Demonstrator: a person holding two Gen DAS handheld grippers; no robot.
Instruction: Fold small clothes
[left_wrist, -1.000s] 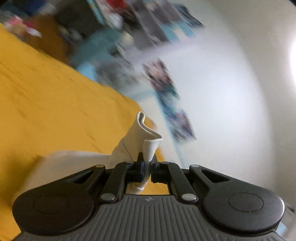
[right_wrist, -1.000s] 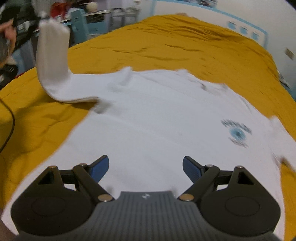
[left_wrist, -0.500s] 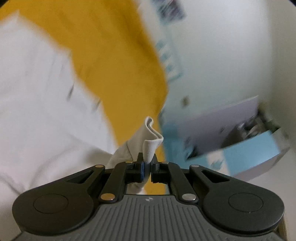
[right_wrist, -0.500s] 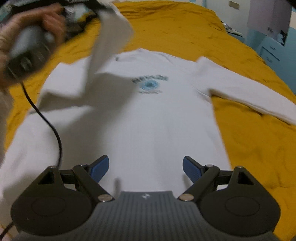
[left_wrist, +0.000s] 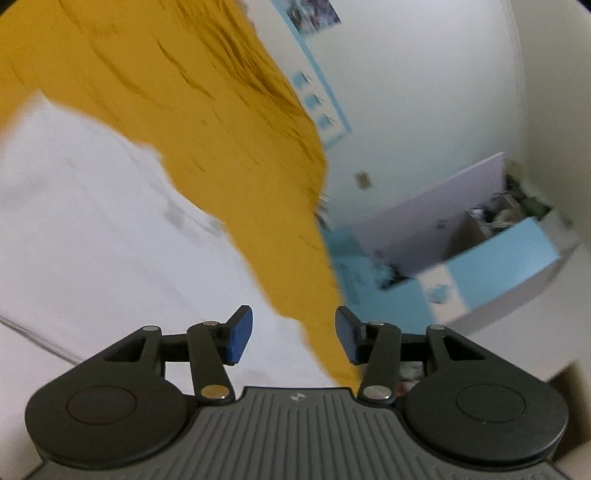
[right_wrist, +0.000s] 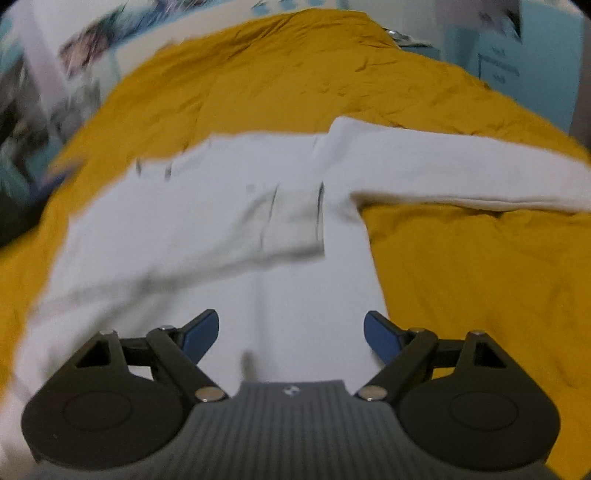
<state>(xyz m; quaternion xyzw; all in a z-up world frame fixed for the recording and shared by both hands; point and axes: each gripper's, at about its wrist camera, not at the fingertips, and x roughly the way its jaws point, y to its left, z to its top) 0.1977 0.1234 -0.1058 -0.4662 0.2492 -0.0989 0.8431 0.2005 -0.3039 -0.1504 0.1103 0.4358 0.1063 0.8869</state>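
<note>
A small white long-sleeved shirt (right_wrist: 221, 236) lies flat on the yellow bedspread (right_wrist: 461, 280). One sleeve (right_wrist: 207, 229) is folded across the chest; the other sleeve (right_wrist: 461, 173) stretches out to the right. My right gripper (right_wrist: 291, 334) hovers open over the lower body of the shirt, nothing between its blue pads. In the left wrist view the shirt (left_wrist: 92, 240) fills the left side. My left gripper (left_wrist: 293, 338) is over its edge, jaws opening, with nothing between them.
The bedspread (left_wrist: 221, 110) runs up to a white wall with blue-framed pictures (left_wrist: 317, 103). A light blue cabinet with an open drawer (left_wrist: 498, 266) stands past the bed's edge. Blurred furniture and clutter (right_wrist: 44, 110) sit at the bed's far left.
My left gripper let go of the white sleeve cuff and opened; the sleeve now lies folded over the chest. Both grippers swung across the bed, and the right one stayed open.
</note>
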